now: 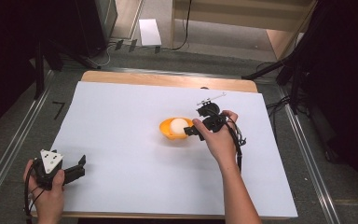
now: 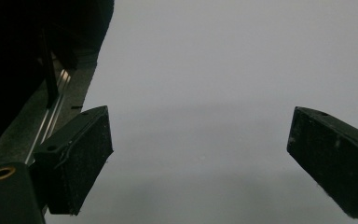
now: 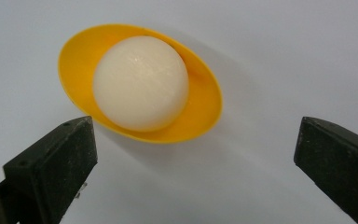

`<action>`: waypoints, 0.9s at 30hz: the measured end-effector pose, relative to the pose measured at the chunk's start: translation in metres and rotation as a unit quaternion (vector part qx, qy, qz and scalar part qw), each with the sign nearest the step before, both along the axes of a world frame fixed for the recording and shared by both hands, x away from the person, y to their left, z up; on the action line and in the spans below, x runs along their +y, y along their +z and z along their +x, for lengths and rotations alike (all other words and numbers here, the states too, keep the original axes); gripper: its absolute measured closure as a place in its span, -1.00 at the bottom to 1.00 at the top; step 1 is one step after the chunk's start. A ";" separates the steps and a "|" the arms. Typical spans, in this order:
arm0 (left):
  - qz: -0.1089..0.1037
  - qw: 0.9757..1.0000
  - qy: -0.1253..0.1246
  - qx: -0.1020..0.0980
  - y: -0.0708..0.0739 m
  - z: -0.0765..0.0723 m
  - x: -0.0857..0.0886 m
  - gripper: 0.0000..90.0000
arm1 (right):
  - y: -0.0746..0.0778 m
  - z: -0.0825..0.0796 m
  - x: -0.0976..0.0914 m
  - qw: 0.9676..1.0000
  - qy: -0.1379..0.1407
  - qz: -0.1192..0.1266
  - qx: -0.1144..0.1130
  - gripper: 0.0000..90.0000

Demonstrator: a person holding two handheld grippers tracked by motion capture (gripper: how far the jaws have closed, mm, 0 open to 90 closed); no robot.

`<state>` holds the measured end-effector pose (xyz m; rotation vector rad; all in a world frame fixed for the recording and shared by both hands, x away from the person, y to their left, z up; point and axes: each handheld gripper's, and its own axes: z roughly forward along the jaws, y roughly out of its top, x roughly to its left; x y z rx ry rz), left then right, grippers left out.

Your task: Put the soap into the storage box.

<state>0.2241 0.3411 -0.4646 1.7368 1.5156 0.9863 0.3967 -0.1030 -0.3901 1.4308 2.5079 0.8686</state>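
The left gripper [image 1: 77, 169] sits far to the lower left of the orange bowl [image 1: 170, 134], well apart from it, held low over the white surface [image 1: 121, 112] in a hand [image 1: 46, 198]. In the left gripper view its 2 fingers [image 2: 77, 158] stand wide apart with nothing between them but bare white sheet, so this gripper looks idle for now.

Near the middle of the surface stands the orange bowl, and a white ball [image 1: 179, 126] rests inside it, rising above the rim. In the right gripper view the ball [image 3: 141, 83] lies toward the bowl's [image 3: 203, 112] nearer side, touching the inner wall.

Just to the right of the bowl is the right gripper [image 1: 189, 132], held in the other hand [image 1: 219, 140] and pointed at the bowl from its right edge. Its 2 fingers [image 3: 56, 168] are spread wide and grip nothing; the bowl and ball lie ahead of the tips, not yet between them.

Judging by this, the work is at an early stage: the approach to the bowl is nearly made, but no grasp is taken. What remains is to bring the fingers around the ball or the bowl's rim, close them, and lift or move it.
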 end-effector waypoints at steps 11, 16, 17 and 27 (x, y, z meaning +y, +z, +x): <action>0.003 1.000 -0.001 0.001 0.000 0.000 -0.001 -0.84 | -0.012 -0.011 -0.026 1.000 -0.012 0.003 -0.001 -1.00; 0.005 1.000 -0.001 0.001 0.000 0.000 -0.001 -0.84 | -0.020 -0.019 -0.042 1.000 -0.023 0.005 0.000 -1.00; 0.005 1.000 -0.002 0.001 0.000 0.000 -0.001 -0.84 | -0.022 -0.021 -0.045 1.000 -0.025 0.003 -0.002 -1.00; 0.007 1.000 -0.003 0.001 0.000 0.000 -0.001 -0.84 | -0.039 -0.037 -0.072 0.999 -0.039 0.019 -0.010 -1.00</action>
